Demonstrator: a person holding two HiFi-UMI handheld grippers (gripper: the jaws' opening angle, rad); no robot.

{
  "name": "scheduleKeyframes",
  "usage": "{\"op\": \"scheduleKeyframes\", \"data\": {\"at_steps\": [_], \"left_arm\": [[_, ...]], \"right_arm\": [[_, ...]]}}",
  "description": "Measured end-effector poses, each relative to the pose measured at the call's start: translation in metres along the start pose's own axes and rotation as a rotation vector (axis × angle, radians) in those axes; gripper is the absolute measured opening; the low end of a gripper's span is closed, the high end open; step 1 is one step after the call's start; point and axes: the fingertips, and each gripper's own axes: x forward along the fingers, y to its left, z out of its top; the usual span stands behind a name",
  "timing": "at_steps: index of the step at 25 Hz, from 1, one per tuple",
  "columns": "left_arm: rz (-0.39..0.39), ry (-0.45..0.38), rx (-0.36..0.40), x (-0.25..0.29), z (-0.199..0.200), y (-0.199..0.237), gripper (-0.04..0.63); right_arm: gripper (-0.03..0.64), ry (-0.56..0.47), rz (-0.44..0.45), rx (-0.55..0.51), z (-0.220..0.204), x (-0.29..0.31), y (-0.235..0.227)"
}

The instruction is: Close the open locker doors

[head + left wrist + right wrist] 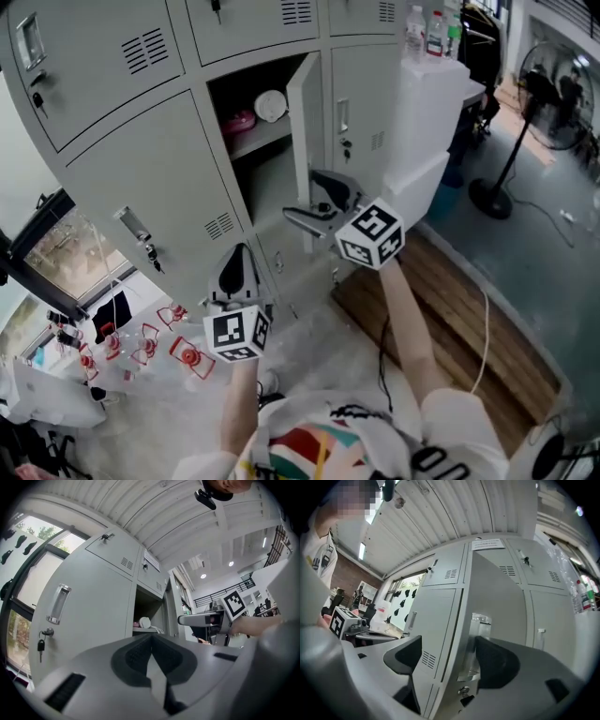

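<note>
You are holding the right gripper (pixel 317 199), fingers spread, astride the open locker door (pixel 303 122); the left gripper (pixel 238 255) is hovering, fingers pressed together.

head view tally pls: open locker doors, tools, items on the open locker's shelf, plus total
open locker door: 1
tools: 2, left tool, right tool
shelf items: 2, pink thing, white round thing
total: 5

We wear a white shirt (pixel 323 439) printed red, yellow and black. Our left gripper (pixel 238 261) and right gripper (pixel 307 195) are grey with dark-padded jaws, each bearing a white cube (pixel 237 333) with black markers.
</note>
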Motion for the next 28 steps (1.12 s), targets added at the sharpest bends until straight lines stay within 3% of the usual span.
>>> {"op": "scheduleKeyframes", "data": {"at_steps": [10,28], "left_arm": [[0.056,0.026,-0.014,-0.001,-0.012,0.058,0.006],[-0.013,0.012,-0.027,0.026,-0.009,0.119,0.006]], "right_arm": [[0.336,-0.002,0.044,-0.006,-0.002,0.072,0.019],[0.336,-0.024,-0.003,0.072,-0.009,0.166,0.007]]}}
